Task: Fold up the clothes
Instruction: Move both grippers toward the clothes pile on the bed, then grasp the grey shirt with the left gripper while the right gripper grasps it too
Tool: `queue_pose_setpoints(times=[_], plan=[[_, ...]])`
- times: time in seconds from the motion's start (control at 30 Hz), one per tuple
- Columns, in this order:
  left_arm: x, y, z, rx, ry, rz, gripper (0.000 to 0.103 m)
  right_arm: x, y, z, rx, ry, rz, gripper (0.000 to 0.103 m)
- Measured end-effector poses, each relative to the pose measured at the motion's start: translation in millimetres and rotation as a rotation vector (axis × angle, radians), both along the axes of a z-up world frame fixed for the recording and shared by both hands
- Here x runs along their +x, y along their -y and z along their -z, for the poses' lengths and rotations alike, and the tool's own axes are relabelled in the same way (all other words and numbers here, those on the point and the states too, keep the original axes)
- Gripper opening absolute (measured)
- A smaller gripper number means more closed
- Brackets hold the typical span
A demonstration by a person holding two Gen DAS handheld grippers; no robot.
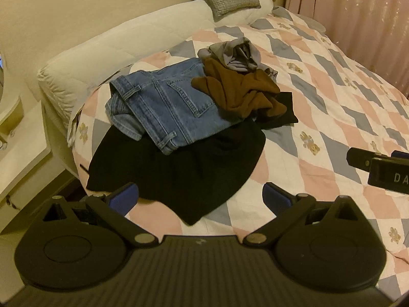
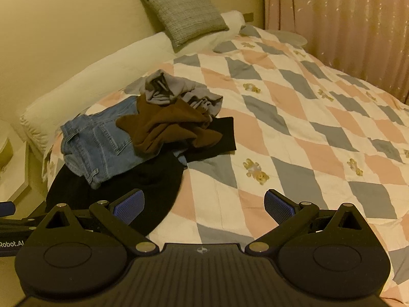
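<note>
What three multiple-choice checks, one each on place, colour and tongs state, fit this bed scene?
1. Where do the blue jeans lie?
A. partly on the black garment
B. on the grey cushion
C. hanging from the curtain

2. What colour is the crumpled garment overlapping the jeans?
A. red
B. brown
C. yellow

3. How do the left tongs and right tongs stand?
A. both shut on cloth
B. one holding the jeans
C. both open, holding nothing

Answers: 1 A, the denim's near edge overlaps the black cloth; 2 B, it reads brown in both views; 3 C, the blue pads are wide apart with only quilt and cloth beyond them.
</note>
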State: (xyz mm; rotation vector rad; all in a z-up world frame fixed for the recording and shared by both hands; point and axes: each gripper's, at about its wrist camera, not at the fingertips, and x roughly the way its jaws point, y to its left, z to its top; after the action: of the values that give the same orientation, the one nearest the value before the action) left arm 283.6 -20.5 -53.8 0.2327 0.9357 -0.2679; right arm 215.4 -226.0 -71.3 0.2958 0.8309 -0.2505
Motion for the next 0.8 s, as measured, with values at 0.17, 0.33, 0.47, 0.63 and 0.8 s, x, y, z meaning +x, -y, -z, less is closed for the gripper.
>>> queue_pose_setpoints(times=[0.17,0.33,0.47,0.63,0.8], plan=[[27.3,0.3,13.7,0.002,-0.022,0.02,0.102,17.2,6.5,19.0,0.062,-0.018,0.026,0.103],[59.7,-3.1,33.8,-0.017,-0.088,0.036,0.102,33.7,10.6,42.2,0.097,-0.058,0.044,0.103],[87.2,-3.0,46.1,-0.022,-0.082,0.08,0.102,57.1,8.5,53.9,0.044,-0.078,0.018,0.103],[130.8,5.0,59.0,-0.019,-0.033,0.132,0.09,101.4,13.2,64.4,-0.018,-0.079,-0.006,0.093],[183.6,26.0,70.1,-0.04,0.048,0.211,0.08,162.9,22.6,70.7,-0.108,0.001,-0.069,0.077]])
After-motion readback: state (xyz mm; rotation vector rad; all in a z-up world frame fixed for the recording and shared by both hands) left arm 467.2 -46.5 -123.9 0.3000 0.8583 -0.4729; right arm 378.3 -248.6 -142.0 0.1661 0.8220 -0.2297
